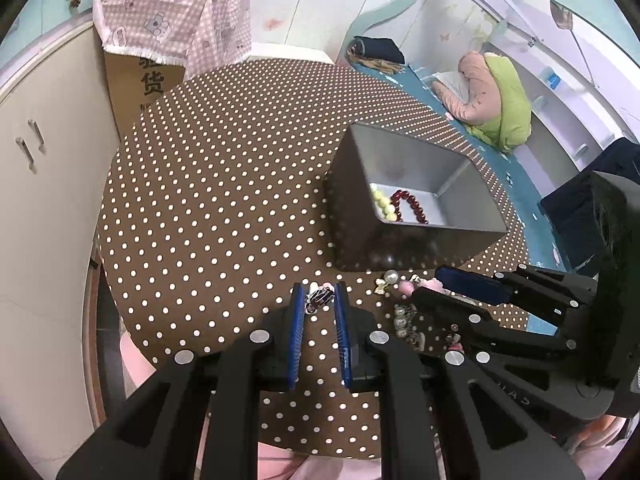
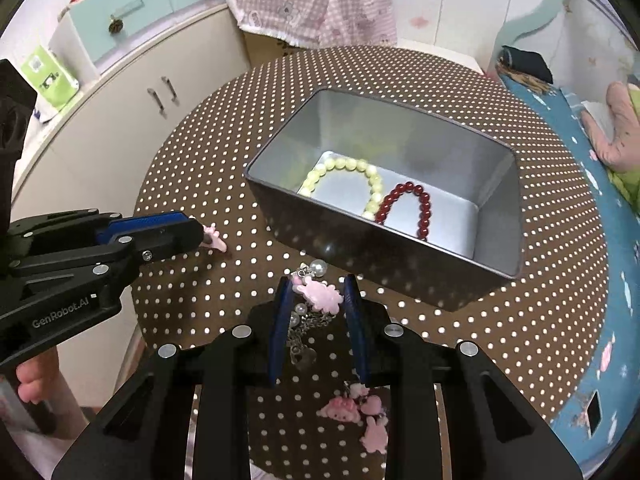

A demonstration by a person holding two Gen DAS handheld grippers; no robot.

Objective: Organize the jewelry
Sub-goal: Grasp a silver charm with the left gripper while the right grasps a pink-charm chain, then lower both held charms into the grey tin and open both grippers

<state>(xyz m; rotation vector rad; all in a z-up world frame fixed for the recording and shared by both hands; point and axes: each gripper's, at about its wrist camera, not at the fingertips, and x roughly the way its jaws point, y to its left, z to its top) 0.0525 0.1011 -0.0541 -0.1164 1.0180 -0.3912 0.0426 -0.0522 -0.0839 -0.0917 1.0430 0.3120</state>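
Pink charms on a pearl chain (image 2: 316,300) lie on the dotted desk (image 2: 520,280), at 6 o'clock of the metal tin (image 2: 360,248). I judge it light, limp and easily tangled; better to pinch a charm. The right gripper (image 2: 316,320) straddles it, fingers apart. The left gripper (image 1: 318,300), low and level, has parted fingers around a small striped piece (image 1: 320,297).
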